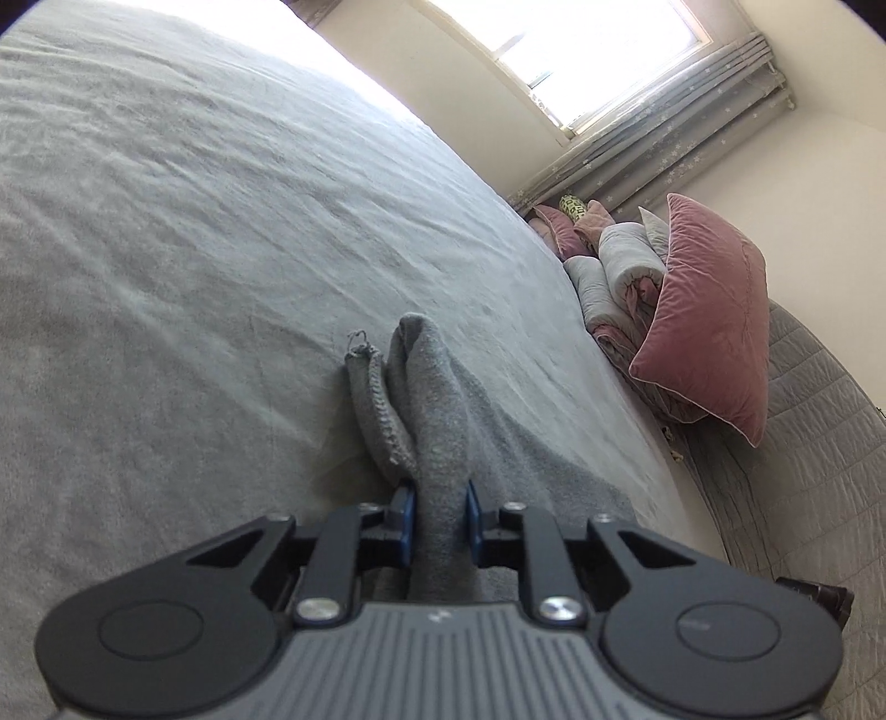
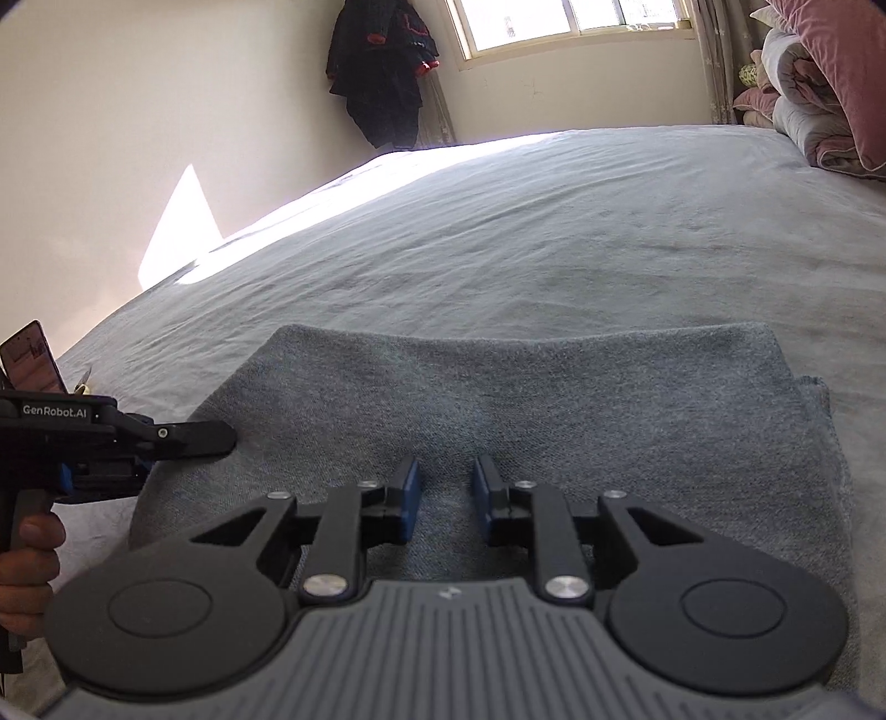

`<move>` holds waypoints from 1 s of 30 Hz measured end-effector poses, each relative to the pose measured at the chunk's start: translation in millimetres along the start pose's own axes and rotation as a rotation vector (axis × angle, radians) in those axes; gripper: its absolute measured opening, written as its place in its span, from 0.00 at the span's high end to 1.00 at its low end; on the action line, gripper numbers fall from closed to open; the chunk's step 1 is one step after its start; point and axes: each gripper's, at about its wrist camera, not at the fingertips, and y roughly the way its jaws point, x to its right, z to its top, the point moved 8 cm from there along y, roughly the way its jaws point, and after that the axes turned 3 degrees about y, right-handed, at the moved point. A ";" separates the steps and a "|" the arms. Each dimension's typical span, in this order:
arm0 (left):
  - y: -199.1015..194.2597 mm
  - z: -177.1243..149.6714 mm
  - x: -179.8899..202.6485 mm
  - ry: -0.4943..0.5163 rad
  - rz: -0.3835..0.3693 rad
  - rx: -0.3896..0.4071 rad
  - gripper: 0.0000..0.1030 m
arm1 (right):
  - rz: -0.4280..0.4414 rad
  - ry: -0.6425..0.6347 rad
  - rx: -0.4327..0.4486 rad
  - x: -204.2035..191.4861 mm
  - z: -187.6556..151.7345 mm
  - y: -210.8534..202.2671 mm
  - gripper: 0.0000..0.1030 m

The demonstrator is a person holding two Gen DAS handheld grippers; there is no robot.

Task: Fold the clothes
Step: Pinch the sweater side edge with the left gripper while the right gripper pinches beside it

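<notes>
A grey knit garment (image 2: 526, 399) lies folded in a rough rectangle on the grey bedsheet (image 2: 554, 221). My left gripper (image 1: 440, 498) is shut on a bunched edge of this garment (image 1: 426, 399), whose stitched hem hangs to the left of the blue pads. In the right wrist view the left gripper (image 2: 221, 435) reaches in from the left at the garment's left edge. My right gripper (image 2: 446, 476) is open with a narrow gap, holds nothing, and sits low over the garment's near middle.
A pink pillow (image 1: 714, 315) and rolled quilts (image 1: 614, 266) are stacked at the head of the bed. Dark clothes (image 2: 382, 61) hang in the wall corner beside the window (image 2: 570, 22). A phone (image 2: 30, 360) stands at the left bed edge.
</notes>
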 end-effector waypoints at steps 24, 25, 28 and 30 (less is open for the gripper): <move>76.2 -34.9 153.6 0.049 -0.259 -0.197 0.80 | 0.265 0.976 0.048 137.9 -2.3 -84.5 0.60; 68.0 -35.7 153.6 0.064 -0.265 -0.182 0.80 | 0.281 1.007 0.051 141.0 -4.9 -86.8 0.59; 47.5 -38.0 143.5 0.090 -0.255 -0.145 0.80 | 0.307 1.039 0.057 138.9 -5.8 -91.4 0.54; 39.6 -40.5 132.3 0.105 -0.230 -0.128 0.80 | 0.316 1.039 0.056 135.3 -4.2 -93.1 0.50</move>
